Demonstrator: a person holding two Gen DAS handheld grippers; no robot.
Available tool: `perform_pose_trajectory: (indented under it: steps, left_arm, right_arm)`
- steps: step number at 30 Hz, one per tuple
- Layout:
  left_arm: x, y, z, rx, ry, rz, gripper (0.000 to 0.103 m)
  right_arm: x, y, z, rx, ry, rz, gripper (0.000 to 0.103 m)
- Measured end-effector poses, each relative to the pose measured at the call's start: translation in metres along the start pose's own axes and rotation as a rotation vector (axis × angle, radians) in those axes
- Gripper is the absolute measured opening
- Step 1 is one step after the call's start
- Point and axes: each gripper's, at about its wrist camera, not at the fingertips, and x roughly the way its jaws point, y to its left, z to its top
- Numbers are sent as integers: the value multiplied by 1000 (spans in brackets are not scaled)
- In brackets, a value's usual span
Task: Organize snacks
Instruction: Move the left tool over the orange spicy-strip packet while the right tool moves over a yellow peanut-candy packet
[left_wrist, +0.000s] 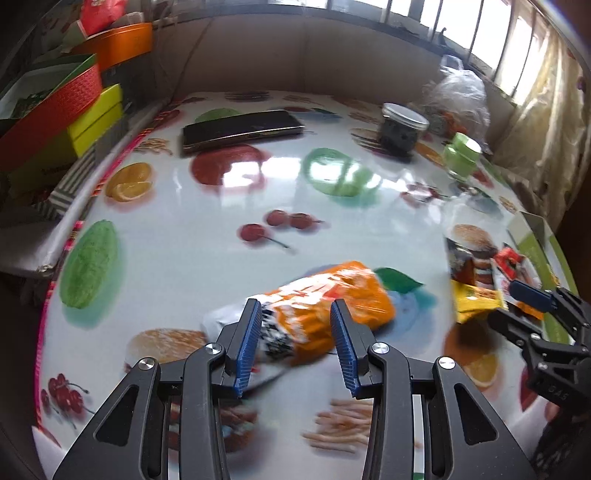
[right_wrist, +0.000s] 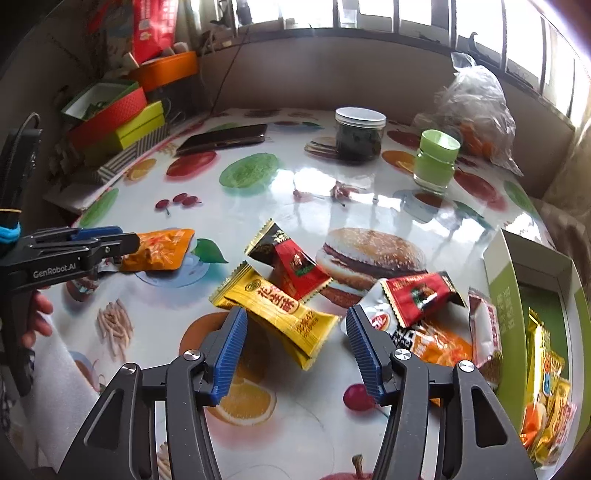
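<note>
Where windows (right_wrist: 424, 14) glare, fruit-printed glossy tablecloth (right_wrist: 295, 184) reflects light beneath scattered snacks (right_wrist: 280, 314).

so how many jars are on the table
2: a dark jar with a white lid at the far side, and a green jar just right of it. The plastic bag may hide more.

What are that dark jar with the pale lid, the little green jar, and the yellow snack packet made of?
The dark jar looks like clear plastic or glass, its contents showing through, under a pale ridged lid, probably plastic. The little green jar seems to be thick glass: its base is see-through and glossy; the cap looks like matte plastic. The yellow snack packet is shiny plastic film, creased, with crimped zigzag ends.
</note>
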Motion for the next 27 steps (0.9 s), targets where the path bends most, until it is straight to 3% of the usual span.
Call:
perform_pose_trajectory:
  steps: [9,18,23,27]
  left_arm:
    - [7,15,0,-39,16,-37,40]
    - [-1,-2,-14,-8,43,-112,40]
    - [-7,-15,-19,59,44,-129,40]
    - [-4,-19,-13,105,31,-77,40]
  right_arm:
    - [10,3,4,-24,20,50,56]
    - [5,14,-1,-54,42,118,56]
    - [4,11,1,-40,30,76,56]
    - [10,8,2,-25,41,45,56]
